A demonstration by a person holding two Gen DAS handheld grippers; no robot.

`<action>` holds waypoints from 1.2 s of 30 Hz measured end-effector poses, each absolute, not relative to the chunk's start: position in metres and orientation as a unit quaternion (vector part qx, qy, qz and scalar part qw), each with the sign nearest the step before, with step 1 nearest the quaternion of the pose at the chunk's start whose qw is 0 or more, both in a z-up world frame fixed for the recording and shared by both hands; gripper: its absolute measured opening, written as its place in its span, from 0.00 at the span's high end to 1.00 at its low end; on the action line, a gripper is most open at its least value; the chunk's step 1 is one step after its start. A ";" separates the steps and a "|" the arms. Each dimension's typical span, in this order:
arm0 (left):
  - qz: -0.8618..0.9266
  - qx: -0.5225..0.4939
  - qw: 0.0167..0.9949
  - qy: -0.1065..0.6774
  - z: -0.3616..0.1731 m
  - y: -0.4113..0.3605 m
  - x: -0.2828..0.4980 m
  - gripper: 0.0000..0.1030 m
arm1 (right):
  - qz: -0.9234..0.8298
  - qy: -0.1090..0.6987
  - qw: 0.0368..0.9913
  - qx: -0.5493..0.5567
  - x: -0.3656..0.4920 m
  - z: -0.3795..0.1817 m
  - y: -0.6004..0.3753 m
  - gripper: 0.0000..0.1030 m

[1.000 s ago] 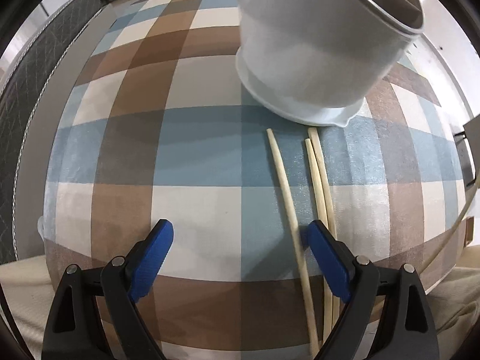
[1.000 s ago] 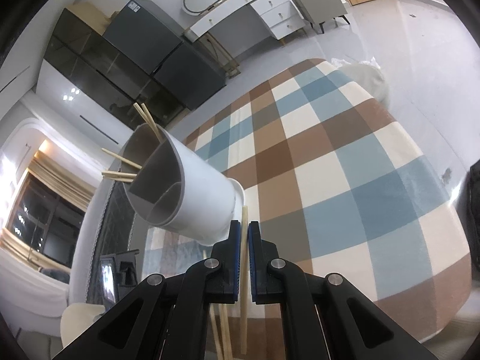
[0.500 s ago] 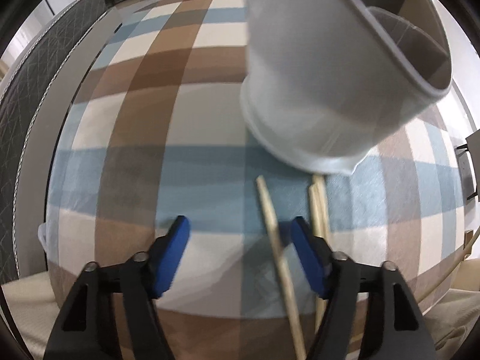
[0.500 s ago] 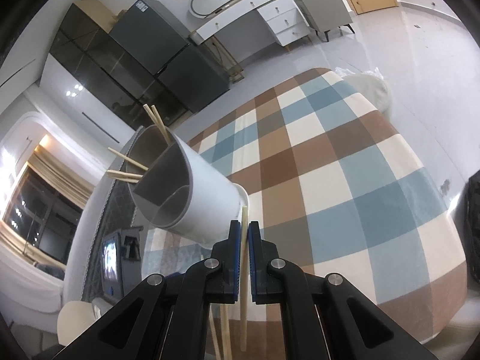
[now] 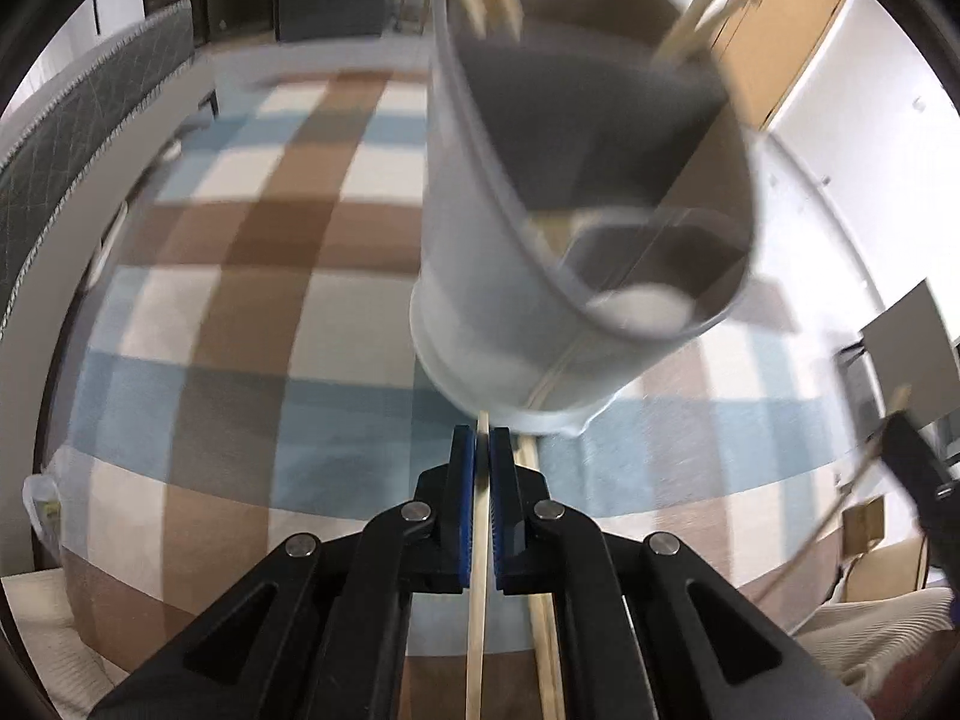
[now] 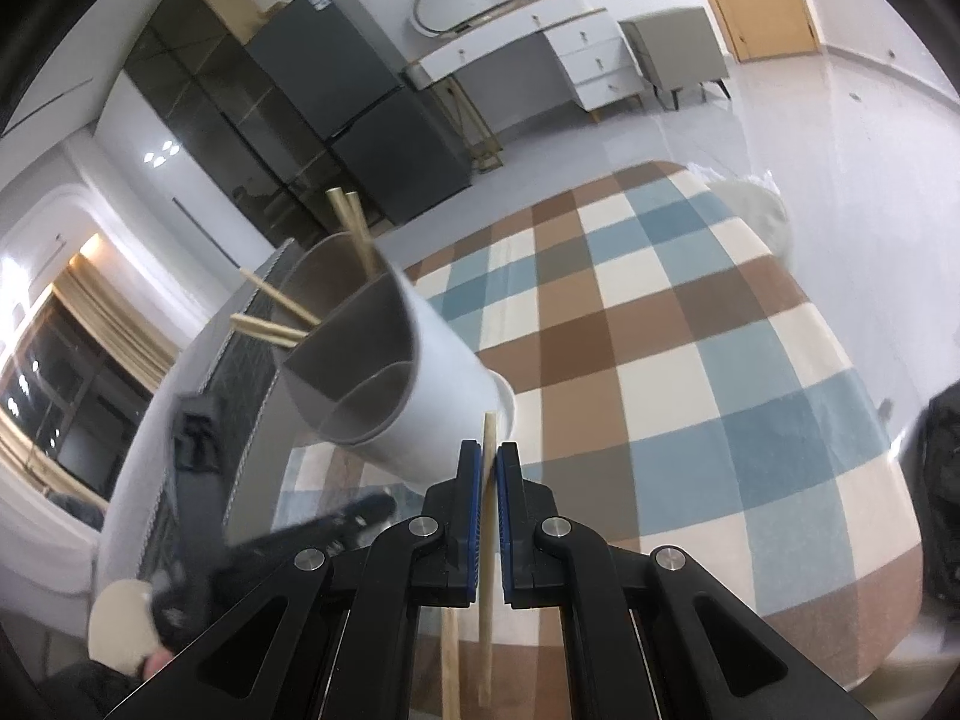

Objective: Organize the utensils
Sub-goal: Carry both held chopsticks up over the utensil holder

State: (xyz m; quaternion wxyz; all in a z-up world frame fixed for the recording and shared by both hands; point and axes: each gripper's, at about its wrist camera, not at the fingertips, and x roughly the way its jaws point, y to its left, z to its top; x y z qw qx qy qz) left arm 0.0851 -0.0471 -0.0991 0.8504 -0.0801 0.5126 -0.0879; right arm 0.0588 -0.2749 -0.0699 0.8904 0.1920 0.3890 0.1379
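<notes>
Checked tablecloth below, left gripper pinching one chopstick

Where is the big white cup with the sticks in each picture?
Left wrist view: the white utensil holder fills the upper middle, above the left gripper.
Right wrist view: the holder is left of centre, above the right gripper.
Shared landmark: the checked tablecloth.

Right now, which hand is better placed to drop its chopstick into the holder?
Left, probably. The left gripper grips a chopstick right beside the holder; its open compartments face that camera.
</notes>
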 end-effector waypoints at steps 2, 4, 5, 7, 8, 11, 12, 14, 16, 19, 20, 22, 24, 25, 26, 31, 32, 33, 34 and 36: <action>-0.097 -0.090 0.866 0.482 -0.082 -0.043 0.072 1.00 | 0.141 0.379 0.898 0.171 0.052 -0.064 -0.266 0.96; -0.100 -0.097 0.876 0.461 -0.072 -0.045 0.065 1.00 | 0.144 0.369 0.906 0.151 0.045 -0.059 -0.258 0.96; -0.105 -0.105 0.882 0.447 -0.063 -0.042 0.059 1.00 | 0.144 0.364 0.910 0.138 0.042 -0.056 -0.253 0.96; -0.110 -0.108 0.890 0.430 -0.054 -0.048 0.051 1.00 | 0.143 0.356 0.916 0.117 0.036 -0.052 -0.246 0.96; -0.113 -0.106 0.892 0.424 -0.053 -0.049 0.046 1.00 | 0.143 0.352 0.919 0.109 0.033 -0.051 -0.243 0.96; -0.122 -0.100 0.899 0.408 -0.050 -0.047 0.045 1.00 | 0.139 0.344 0.924 0.095 0.027 -0.048 -0.239 0.96; -0.124 -0.098 0.900 0.405 -0.048 -0.047 0.043 1.00 | 0.138 0.342 0.925 0.093 0.025 -0.047 -0.238 0.96; -0.126 -0.093 0.902 0.403 -0.048 -0.045 0.042 1.00 | 0.137 0.337 0.927 0.090 0.023 -0.045 -0.236 0.96; -0.128 -0.087 0.903 0.401 -0.048 -0.042 0.044 1.00 | 0.136 0.331 0.930 0.087 0.020 -0.042 -0.235 0.96; -0.133 -0.079 0.905 0.397 -0.044 -0.038 0.043 1.00 | 0.137 0.323 0.933 0.079 0.016 -0.038 -0.231 0.96; -0.135 -0.077 0.905 0.395 -0.043 -0.038 0.042 1.00 | 0.138 0.320 0.934 0.079 0.014 -0.036 -0.230 0.96; -0.140 -0.073 0.905 0.394 -0.041 -0.038 0.042 1.00 | 0.138 0.318 0.935 0.078 0.012 -0.035 -0.228 0.96; -0.142 -0.069 0.904 0.396 -0.037 -0.039 0.040 1.00 | 0.138 0.315 0.936 0.079 0.011 -0.033 -0.227 0.96; -0.143 -0.068 0.904 0.397 -0.036 -0.039 0.040 1.00 | 0.137 0.314 0.936 0.081 0.011 -0.031 -0.227 0.96; -0.143 -0.065 0.904 0.397 -0.035 -0.039 0.040 1.00 | 0.137 0.312 0.937 0.082 0.011 -0.030 -0.227 0.96; -0.156 -0.073 0.904 0.390 -0.030 -0.032 0.039 1.00 | 0.136 0.296 0.942 0.083 0.009 -0.018 -0.227 0.96; -0.156 -0.073 0.904 0.391 -0.028 -0.032 0.039 1.00 | 0.136 0.294 0.942 0.084 0.010 -0.016 -0.228 0.96; -0.158 -0.075 0.904 0.391 -0.026 -0.030 0.040 1.00 | 0.135 0.290 0.944 0.083 0.009 -0.012 -0.229 0.96; -0.159 -0.075 0.904 0.390 -0.024 -0.030 0.040 1.00 | 0.135 0.286 0.945 0.084 0.010 -0.010 -0.229 0.96; -0.162 -0.073 0.905 0.387 -0.017 -0.029 0.041 1.00 | 0.136 0.275 0.948 0.083 0.010 -0.001 -0.230 0.96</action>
